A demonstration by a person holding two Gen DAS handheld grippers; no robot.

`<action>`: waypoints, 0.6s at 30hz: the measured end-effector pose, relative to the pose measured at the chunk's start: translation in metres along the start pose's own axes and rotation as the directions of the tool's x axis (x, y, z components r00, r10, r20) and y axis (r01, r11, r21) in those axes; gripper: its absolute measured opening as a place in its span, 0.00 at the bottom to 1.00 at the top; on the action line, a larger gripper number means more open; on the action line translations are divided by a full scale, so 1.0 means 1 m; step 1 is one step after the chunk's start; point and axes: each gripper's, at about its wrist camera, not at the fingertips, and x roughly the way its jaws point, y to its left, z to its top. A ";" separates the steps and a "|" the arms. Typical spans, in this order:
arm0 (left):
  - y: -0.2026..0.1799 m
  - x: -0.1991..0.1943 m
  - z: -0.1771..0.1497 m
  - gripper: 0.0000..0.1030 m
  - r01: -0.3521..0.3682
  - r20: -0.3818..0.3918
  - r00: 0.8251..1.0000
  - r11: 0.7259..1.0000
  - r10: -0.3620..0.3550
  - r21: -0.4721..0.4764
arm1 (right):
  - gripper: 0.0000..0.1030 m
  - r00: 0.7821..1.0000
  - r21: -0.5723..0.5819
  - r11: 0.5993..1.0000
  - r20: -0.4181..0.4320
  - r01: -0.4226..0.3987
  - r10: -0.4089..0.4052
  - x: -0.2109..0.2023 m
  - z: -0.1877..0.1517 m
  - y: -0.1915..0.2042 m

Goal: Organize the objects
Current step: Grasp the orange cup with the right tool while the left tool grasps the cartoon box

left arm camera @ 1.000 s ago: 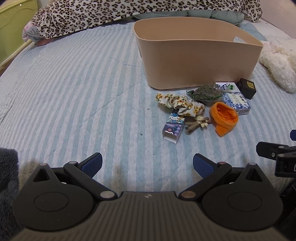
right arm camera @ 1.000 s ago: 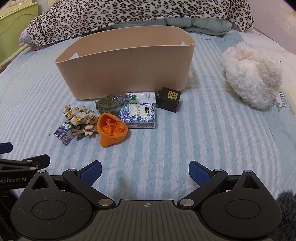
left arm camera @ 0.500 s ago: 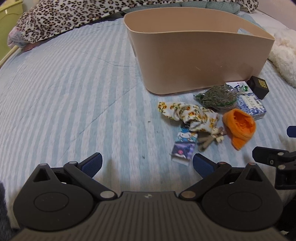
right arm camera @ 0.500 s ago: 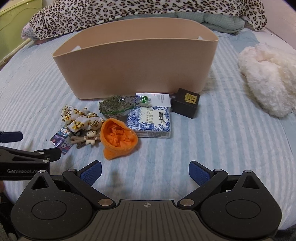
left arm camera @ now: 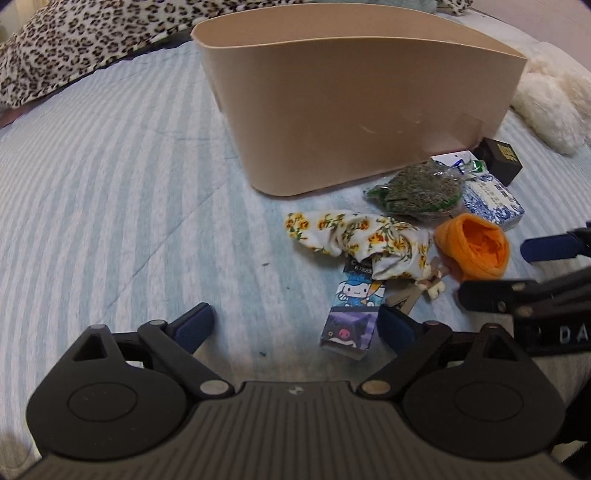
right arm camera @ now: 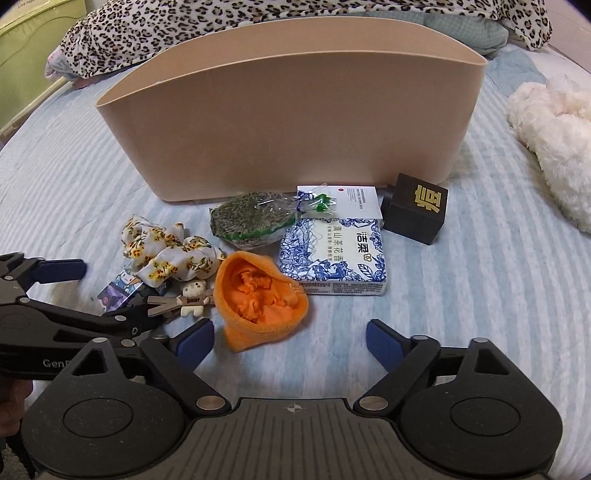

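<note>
Orange cloth lies bunched on the bed just ahead of the right gripper — jaws wide, empty. Best to pinch its raised rim, then lift clear into the beige bin. Left gripper — also wide — nears the cartoon box.

Bed under a pale blue striped cover. Directly on it: tan bin, with small things clustered just before it — black cube, blue-and-white tissue pack, bag of dried herbs, orange cloth pouch, floral scrunchie, cartoon box, bear clothespin. Off right, white fluffy plush; behind, leopard blanket.
</note>
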 end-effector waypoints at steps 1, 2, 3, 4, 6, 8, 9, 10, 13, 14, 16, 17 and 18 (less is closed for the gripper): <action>0.000 0.000 0.000 0.90 0.006 0.003 1.000 1.000 -0.006 0.001 | 0.84 1.000 0.004 1.000 0.004 -0.002 0.002 0.000 0.000 0.000; 0.001 -0.001 -0.001 0.87 0.015 0.005 1.000 1.000 -0.015 -0.001 | 0.82 1.000 0.008 1.000 0.010 -0.005 0.005 0.000 0.001 -0.001; 0.001 -0.002 -0.001 0.84 0.021 0.008 1.000 1.000 -0.021 -0.002 | 0.81 1.000 0.011 1.000 0.015 -0.008 0.008 0.000 0.001 -0.001; 0.000 -0.002 0.000 0.82 0.023 0.011 1.000 1.000 -0.023 0.000 | 0.78 1.000 0.015 1.000 0.020 -0.011 0.010 0.000 0.001 -0.001; 0.000 -0.005 -0.001 0.77 0.025 0.013 1.000 1.000 -0.025 0.009 | 0.71 0.999 0.017 1.000 0.028 -0.019 0.018 0.000 0.002 0.000; 0.002 -0.006 0.000 0.71 0.026 0.003 1.000 1.000 -0.026 -0.006 | 0.60 0.999 0.007 1.000 0.032 -0.025 0.024 0.000 0.002 0.003; 0.002 -0.007 0.000 0.63 0.033 0.007 0.999 0.999 -0.033 -0.012 | 0.59 0.999 0.000 1.000 0.033 -0.028 0.028 0.001 0.001 0.005; 0.003 -0.009 0.000 0.59 0.041 0.012 0.999 0.999 -0.041 -0.016 | 0.56 0.999 -0.006 0.999 0.030 -0.035 0.035 0.002 0.003 0.004; 0.001 -0.012 -0.001 0.43 0.062 0.027 0.998 0.998 -0.062 -0.001 | 0.45 0.998 -0.008 0.998 0.025 -0.061 0.061 0.002 0.002 0.006; -0.001 -0.013 -0.002 0.35 0.073 0.031 0.997 0.997 -0.073 0.012 | 0.40 0.998 -0.008 0.998 0.024 -0.066 0.066 0.004 0.004 0.004; -0.005 -0.014 -0.003 0.28 0.086 0.038 0.995 0.996 -0.088 0.035 | 0.32 0.997 -0.009 0.997 0.023 -0.071 0.071 0.005 0.005 0.004; -0.008 -0.015 -0.003 0.26 0.086 0.041 0.995 0.995 -0.088 0.048 | 0.24 0.997 -0.011 0.997 0.022 -0.075 0.075 0.005 0.005 0.004; -0.009 -0.016 -0.004 0.24 0.083 0.040 0.996 0.995 -0.086 0.055 | 0.20 0.996 -0.013 0.996 0.019 -0.085 0.085 0.005 0.005 0.004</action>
